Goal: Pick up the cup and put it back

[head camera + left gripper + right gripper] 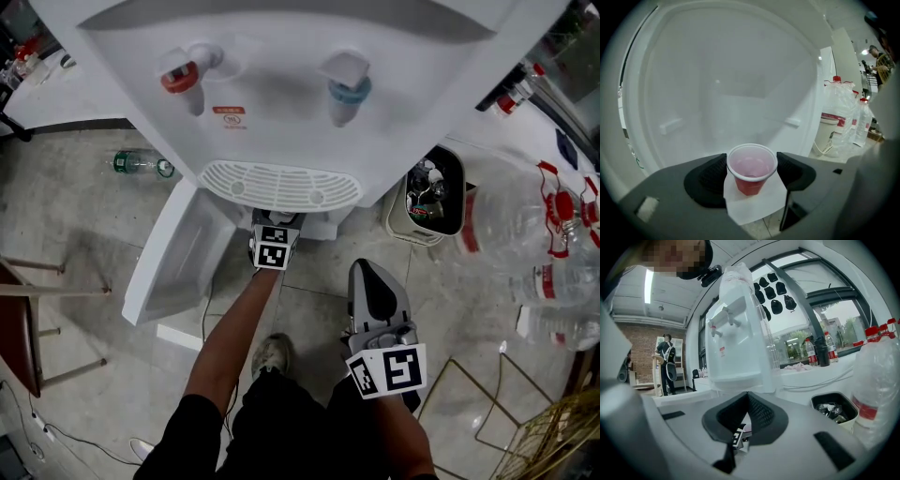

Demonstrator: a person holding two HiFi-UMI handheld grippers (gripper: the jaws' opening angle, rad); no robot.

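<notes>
My left gripper [752,161] is clenched lightly on the cup [751,171]. In its own view, low centre, the ribbed black pads [711,174] meet the rim on both sides, and the rim is round. The cup is red plastic, tapered and pale inside, standing upright on a white paper square [754,208] within the smooth white cabinet [717,84].

The head view shows none of that. There only the marker cube [273,247] pokes out under the slotted drip grille [281,186] of the dispenser [281,47], with its red tap [180,77] and blue tap [349,91] near the top.

My right gripper [747,399] is shut on nothing, its pads meeting in a point. The head view puts it lower right of centre, well apart from the cabinet. Clear crinkled bottles [525,234] fill the right edge, beside a black-lined bin [441,192].
</notes>
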